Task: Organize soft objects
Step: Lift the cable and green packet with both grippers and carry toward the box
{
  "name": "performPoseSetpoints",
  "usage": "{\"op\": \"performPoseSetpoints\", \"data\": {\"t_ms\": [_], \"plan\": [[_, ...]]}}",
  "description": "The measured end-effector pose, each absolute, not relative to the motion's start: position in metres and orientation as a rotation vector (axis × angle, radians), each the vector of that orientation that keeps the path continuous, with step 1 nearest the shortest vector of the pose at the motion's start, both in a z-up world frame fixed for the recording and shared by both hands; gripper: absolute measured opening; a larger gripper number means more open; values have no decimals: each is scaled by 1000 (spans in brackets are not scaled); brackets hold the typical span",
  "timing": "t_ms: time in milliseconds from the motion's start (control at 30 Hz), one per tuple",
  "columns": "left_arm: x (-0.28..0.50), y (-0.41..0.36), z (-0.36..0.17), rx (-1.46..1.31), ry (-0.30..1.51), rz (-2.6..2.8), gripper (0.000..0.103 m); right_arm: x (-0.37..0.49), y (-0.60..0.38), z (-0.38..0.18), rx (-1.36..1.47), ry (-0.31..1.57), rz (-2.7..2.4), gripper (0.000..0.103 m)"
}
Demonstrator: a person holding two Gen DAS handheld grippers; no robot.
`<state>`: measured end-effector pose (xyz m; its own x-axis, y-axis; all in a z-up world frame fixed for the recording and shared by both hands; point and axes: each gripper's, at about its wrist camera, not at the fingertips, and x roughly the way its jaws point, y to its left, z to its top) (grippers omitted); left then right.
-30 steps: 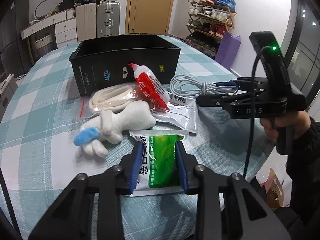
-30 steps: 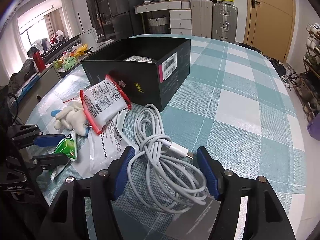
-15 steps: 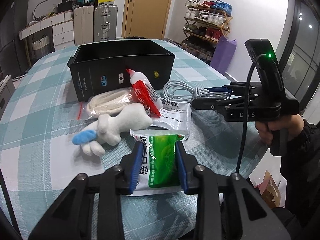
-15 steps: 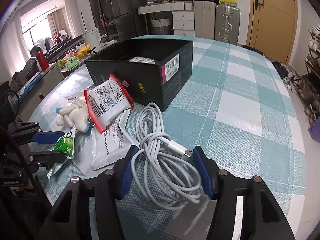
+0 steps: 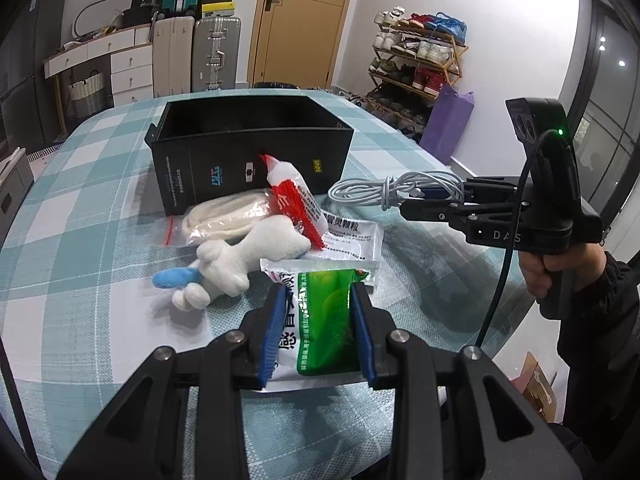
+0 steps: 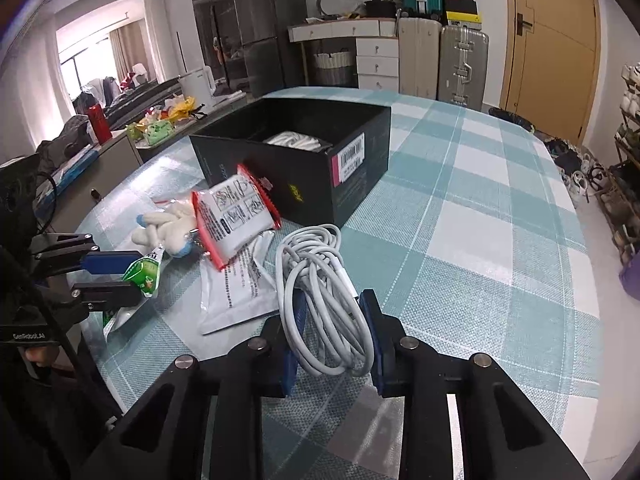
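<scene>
Left gripper (image 5: 320, 328) clamps the green packet (image 5: 326, 320) at table's 6 o'clock edge, right gripper (image 6: 332, 336) pinches tight on the white cable coil (image 6: 316, 280) at 3 o'clock of the plush toy (image 5: 240, 256), black box (image 5: 248, 164) at 12 o'clock.

The left gripper (image 5: 319, 332) clamps the green packet (image 5: 326, 320) nearest the camera. Beyond the packet lies the plush (image 5: 240, 260); farther back, the black box (image 5: 248, 160). Right of the box, the right gripper (image 5: 436, 200) pinches the cable (image 5: 384, 190).

Most of the black box's (image 6: 296, 172) contents behind its wall; packet print (image 5: 352, 232) too small.
</scene>
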<state>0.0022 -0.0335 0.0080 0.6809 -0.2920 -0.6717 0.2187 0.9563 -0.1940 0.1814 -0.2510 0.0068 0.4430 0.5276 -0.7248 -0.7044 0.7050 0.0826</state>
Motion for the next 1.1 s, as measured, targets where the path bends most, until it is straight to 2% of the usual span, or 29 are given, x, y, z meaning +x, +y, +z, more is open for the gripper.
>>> {"op": "performPoseSetpoints", "data": {"t_ms": [533, 900, 1100], "plan": [[9, -11, 35, -140, 688, -236, 31, 169, -267, 41, -193, 672, 791, 28], [39, 13, 52, -147, 644, -181, 31, 166, -269, 67, -104, 574, 755, 28], [61, 23, 57, -153, 642, -169, 31, 174, -254, 69, -79, 584, 734, 28]]}}
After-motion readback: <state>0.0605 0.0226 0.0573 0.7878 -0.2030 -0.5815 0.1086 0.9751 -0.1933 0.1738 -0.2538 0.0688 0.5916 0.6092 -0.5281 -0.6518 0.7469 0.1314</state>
